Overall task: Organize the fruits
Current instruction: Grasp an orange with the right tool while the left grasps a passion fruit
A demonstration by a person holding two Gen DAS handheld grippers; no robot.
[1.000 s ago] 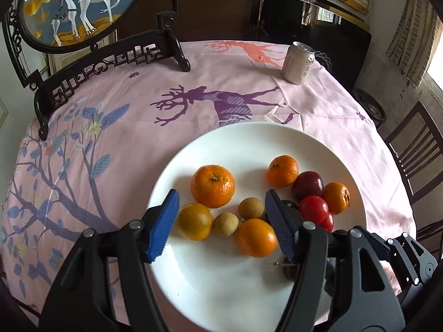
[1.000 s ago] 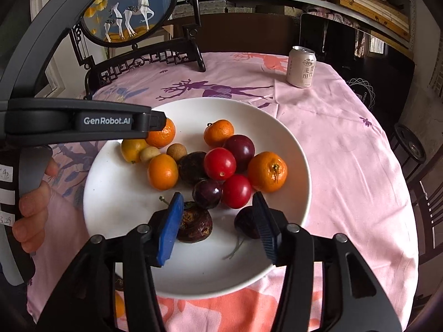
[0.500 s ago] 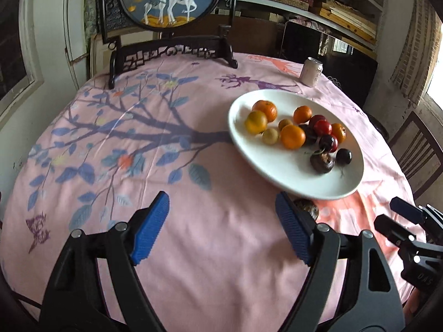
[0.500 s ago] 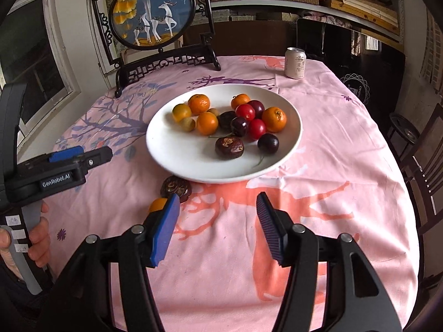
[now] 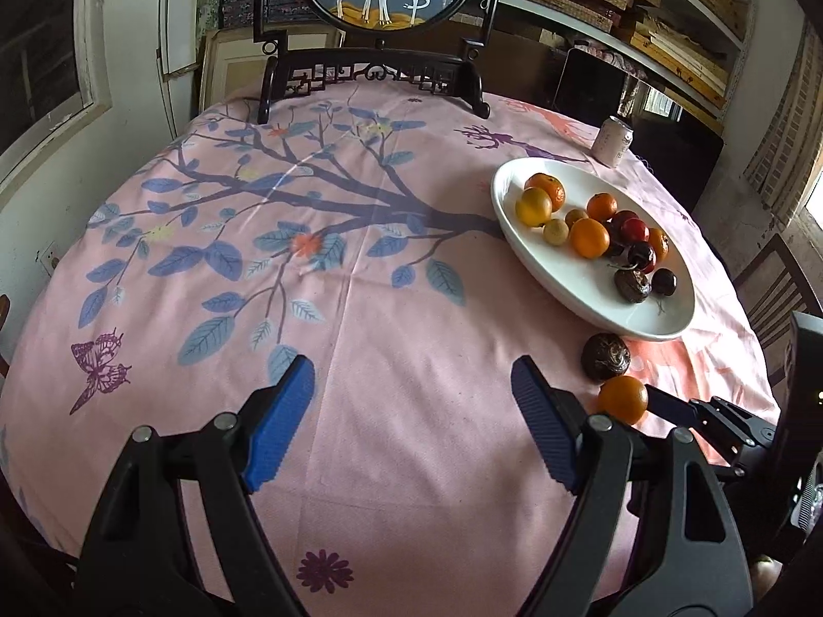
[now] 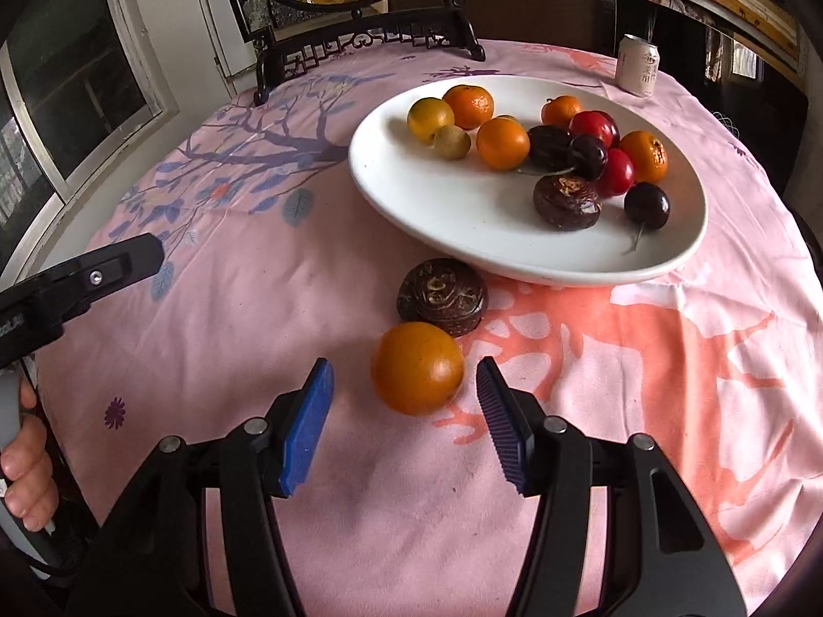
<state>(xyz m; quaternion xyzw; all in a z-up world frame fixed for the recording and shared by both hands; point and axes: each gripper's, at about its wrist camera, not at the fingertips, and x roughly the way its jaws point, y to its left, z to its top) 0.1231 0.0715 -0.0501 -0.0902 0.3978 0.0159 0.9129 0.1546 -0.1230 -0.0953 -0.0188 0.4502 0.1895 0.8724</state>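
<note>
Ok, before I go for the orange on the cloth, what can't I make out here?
- Print on the can: too small in both views.
- Dark fruit behind the plate's central pile: partly hidden by the fruit in front of it.
- Right gripper in the left wrist view: cut off at the right edge, behind the loose orange.

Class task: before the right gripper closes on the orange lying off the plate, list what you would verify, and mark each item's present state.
1. Right gripper open: ok.
2. Orange between the pads: not ok, it lies just ahead of the tips.
3. Pads clear of the dark wrinkled fruit: ok.
4. White plate has bare space: ok.
5. Left gripper empty, off to the side: ok.
6. Orange firm enough to grip: cannot tell.
</note>
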